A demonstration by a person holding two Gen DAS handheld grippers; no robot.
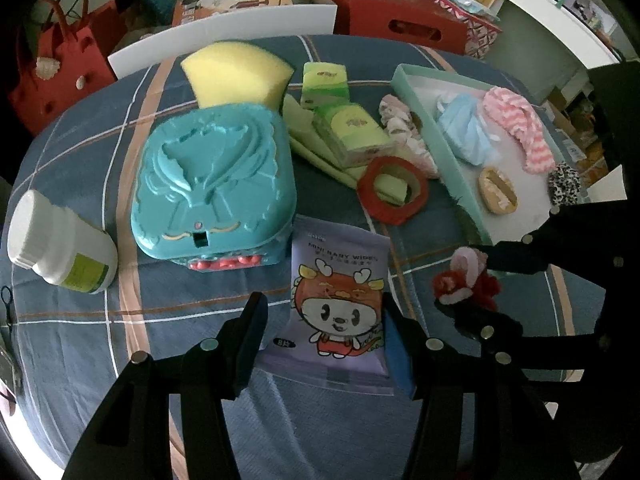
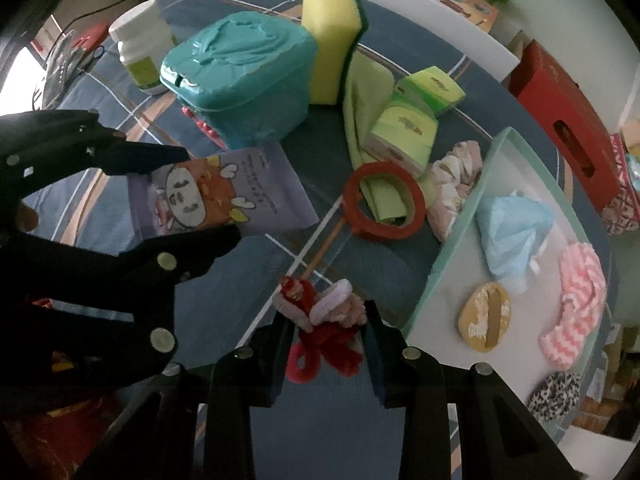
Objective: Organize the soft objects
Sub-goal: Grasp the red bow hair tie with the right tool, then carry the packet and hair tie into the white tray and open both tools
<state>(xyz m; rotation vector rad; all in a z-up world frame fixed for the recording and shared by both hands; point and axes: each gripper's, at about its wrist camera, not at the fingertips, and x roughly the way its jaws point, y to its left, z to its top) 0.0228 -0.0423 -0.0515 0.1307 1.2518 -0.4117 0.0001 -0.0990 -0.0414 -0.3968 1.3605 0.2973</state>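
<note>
Clamping red-and-pink plush toy [image 2: 320,320], right gripper [image 2: 326,344] holds it clear of the cloth | tray [image 2: 448,256] just right of its jaws, long axis running away | left gripper [image 1: 320,340] squeezes wipes pack [image 1: 340,304], farther off.

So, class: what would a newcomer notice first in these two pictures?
Probably the big teal box in the middle of the blue checked tablecloth. Next, the purple wipes packet between the left gripper pads, and the red-and-pink fuzzy toy gripped by the right gripper.
</note>
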